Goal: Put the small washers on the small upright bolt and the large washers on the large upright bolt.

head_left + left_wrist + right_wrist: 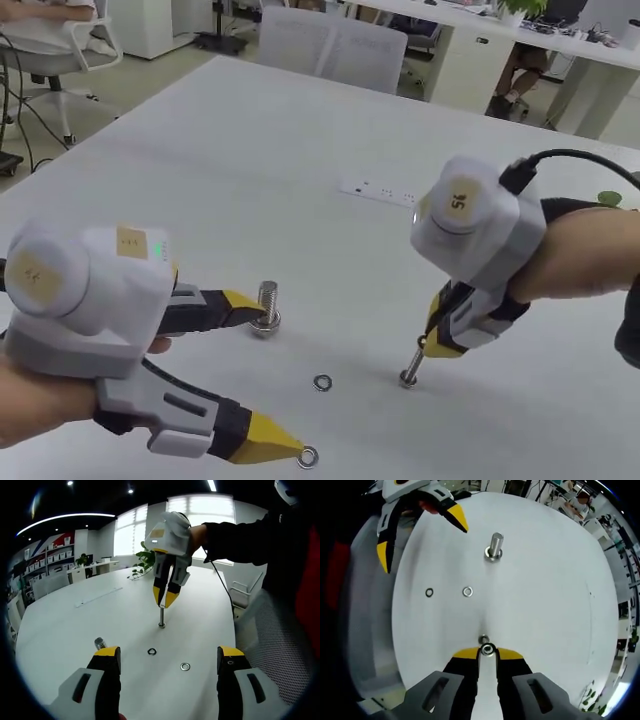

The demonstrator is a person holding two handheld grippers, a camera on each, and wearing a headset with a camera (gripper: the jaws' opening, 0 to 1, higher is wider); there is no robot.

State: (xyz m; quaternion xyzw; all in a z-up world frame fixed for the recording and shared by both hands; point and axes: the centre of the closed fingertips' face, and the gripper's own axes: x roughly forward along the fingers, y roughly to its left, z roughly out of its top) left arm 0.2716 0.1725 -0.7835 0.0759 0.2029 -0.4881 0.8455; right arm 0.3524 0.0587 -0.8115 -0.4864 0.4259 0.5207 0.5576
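At a white table [300, 170], the right gripper [432, 350] points down over the small upright bolt [410, 372]. Its jaws are pressed onto a small washer [487, 649] at the bolt's top; whether the washer has slipped over the bolt cannot be told. The left gripper [272, 375] sits low with its 2 jaws spread wide, gripping nothing, 1 yellow tip just beside the large upright bolt [267, 303]. A loose washer [322, 382] lies on the table between the 2 bolts. A nearer washer [308, 457] lies just beside the left gripper's other tip.
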